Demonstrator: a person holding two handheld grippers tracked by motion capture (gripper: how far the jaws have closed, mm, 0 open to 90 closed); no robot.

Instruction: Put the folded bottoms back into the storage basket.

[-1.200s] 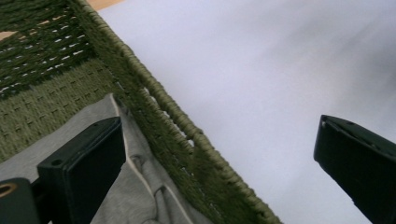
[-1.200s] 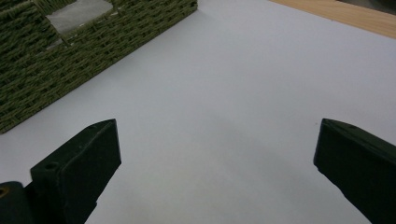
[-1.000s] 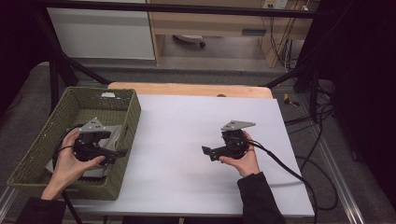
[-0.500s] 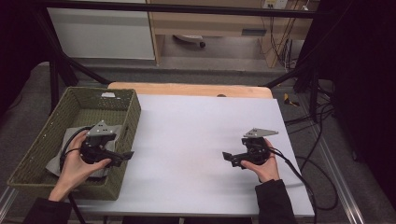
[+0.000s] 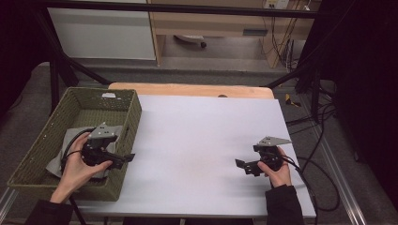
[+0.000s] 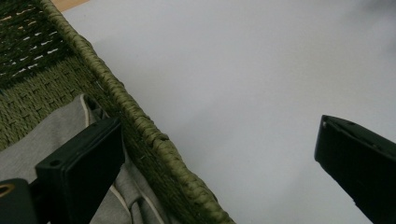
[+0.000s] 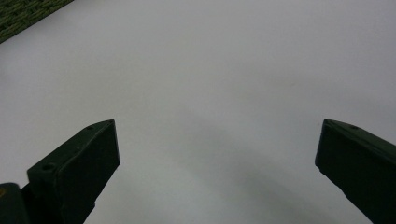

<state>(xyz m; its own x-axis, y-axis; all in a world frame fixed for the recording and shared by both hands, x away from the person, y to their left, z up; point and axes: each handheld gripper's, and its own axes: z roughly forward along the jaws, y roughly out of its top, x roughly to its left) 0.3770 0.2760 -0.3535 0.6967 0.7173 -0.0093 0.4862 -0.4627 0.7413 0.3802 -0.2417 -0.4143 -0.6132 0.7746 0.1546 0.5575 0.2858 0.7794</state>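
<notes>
1. A crumpled grey cloth [image 5: 70,150] lay on the floor of the olive-green woven rectangular basket [image 5: 42,152], which sat at the left edge of the white tabletop [image 5: 197,140].
2. The left gripper [image 5: 123,158] hung over the basket's right-hand wall, held by the person's left hand [image 5: 77,171]; its tips pointed out toward the table's middle, so the cloth lay below and behind them, toward the basket's floor.
3. In the left gripper view its jaws stood wide apart with nothing between them: one over the cloth [image 6: 51,140] inside the basket, the other over bare table, the woven rim [image 6: 140,121] running between.
4. The cloth's long axis appeared to run along the basket's length, though its folds made this hard to judge.
5. The right gripper [image 5: 244,166] rested low over the table near its right front edge, well apart from the basket, its jaws likewise spread wide and empty, pointing left.
6. The left hand was plainly the nearer; a grasp would call for tipping that gripper down and back into the basket.
</notes>
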